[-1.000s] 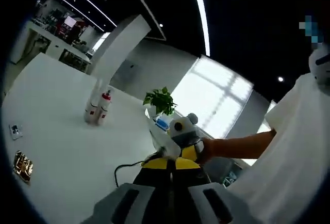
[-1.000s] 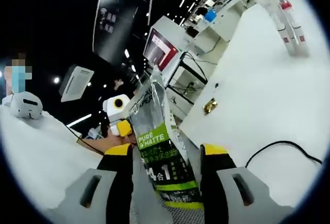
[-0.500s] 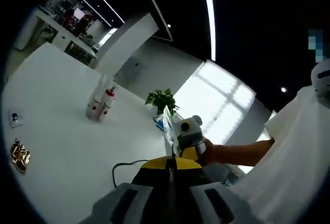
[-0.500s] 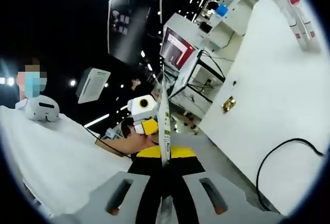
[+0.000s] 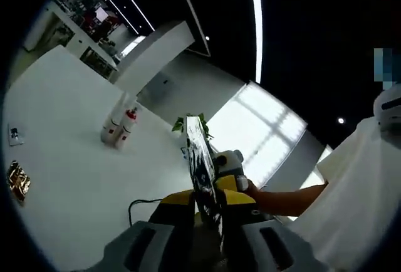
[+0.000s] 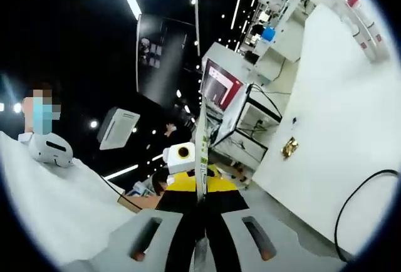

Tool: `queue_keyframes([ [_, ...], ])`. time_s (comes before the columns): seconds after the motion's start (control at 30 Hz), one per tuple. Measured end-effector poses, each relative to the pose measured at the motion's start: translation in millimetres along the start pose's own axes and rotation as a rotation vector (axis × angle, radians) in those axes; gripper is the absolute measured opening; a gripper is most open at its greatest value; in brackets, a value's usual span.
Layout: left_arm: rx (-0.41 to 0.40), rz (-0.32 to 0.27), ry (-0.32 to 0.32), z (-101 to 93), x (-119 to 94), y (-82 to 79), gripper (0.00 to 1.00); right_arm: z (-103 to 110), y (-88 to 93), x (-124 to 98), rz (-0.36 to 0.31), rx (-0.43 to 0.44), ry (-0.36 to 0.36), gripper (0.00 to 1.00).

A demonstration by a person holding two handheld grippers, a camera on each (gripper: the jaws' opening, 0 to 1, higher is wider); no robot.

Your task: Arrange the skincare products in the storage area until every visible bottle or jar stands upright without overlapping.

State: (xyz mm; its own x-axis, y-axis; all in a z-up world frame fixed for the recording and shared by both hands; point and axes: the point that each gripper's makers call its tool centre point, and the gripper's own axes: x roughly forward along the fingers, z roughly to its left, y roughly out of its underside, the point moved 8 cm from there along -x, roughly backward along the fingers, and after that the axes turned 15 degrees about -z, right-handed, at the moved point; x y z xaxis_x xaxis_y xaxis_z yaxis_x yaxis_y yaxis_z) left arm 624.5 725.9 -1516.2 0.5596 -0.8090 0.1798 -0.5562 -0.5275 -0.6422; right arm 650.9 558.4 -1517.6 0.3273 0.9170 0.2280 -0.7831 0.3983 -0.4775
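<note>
A thin skincare sachet (image 5: 202, 159) with green and white print stands between my two grippers, held up in the air and seen almost edge-on. My left gripper (image 5: 210, 212) is shut on its near end. In the right gripper view the same sachet (image 6: 200, 153) rises as a narrow strip from my right gripper (image 6: 200, 206), which is shut on it. The two grippers face each other nose to nose. Two slim white bottles with red caps (image 5: 119, 128) stand upright far off on the white table (image 5: 69, 159); the bottles (image 6: 363, 27) also appear at the upper right.
A crumpled gold wrapper (image 5: 15, 181) and a small white card (image 5: 14, 135) lie on the table's left side. A black cable (image 5: 144, 203) loops near the grippers. A potted plant (image 5: 188, 121) stands behind. A person in a white shirt (image 5: 351, 209) stands on the right.
The sachet turned from face-on to edge-on in the right gripper view and the right jaws closed onto it. In the left gripper view it now rises from between the left jaws.
</note>
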Motion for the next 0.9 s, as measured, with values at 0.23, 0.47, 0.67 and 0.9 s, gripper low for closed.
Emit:
queue_keyframes([
  [0.23, -0.005, 0.015, 0.021, 0.0, -0.9, 1.2, 0.08, -2.6, 1.2, -3.1, -0.037, 0.06, 0.0, 0.0],
  [0.47, -0.007, 0.007, 0.018, 0.1, -1.4, 0.3, 0.05, -5.0, -6.9, -6.1, -0.105, 0.107, -0.002, 0.0],
  [0.67, -0.031, 0.007, 0.027, -1.1, -3.4, -0.7, 0.02, -4.5, -4.8, -3.9, -0.111, 0.133, -0.015, 0.0],
  [0.9, -0.123, 0.021, 0.028, 1.3, -3.8, -2.3, 0.01, -0.4, -6.3, -3.0, -0.077, 0.063, -0.013, 0.0],
])
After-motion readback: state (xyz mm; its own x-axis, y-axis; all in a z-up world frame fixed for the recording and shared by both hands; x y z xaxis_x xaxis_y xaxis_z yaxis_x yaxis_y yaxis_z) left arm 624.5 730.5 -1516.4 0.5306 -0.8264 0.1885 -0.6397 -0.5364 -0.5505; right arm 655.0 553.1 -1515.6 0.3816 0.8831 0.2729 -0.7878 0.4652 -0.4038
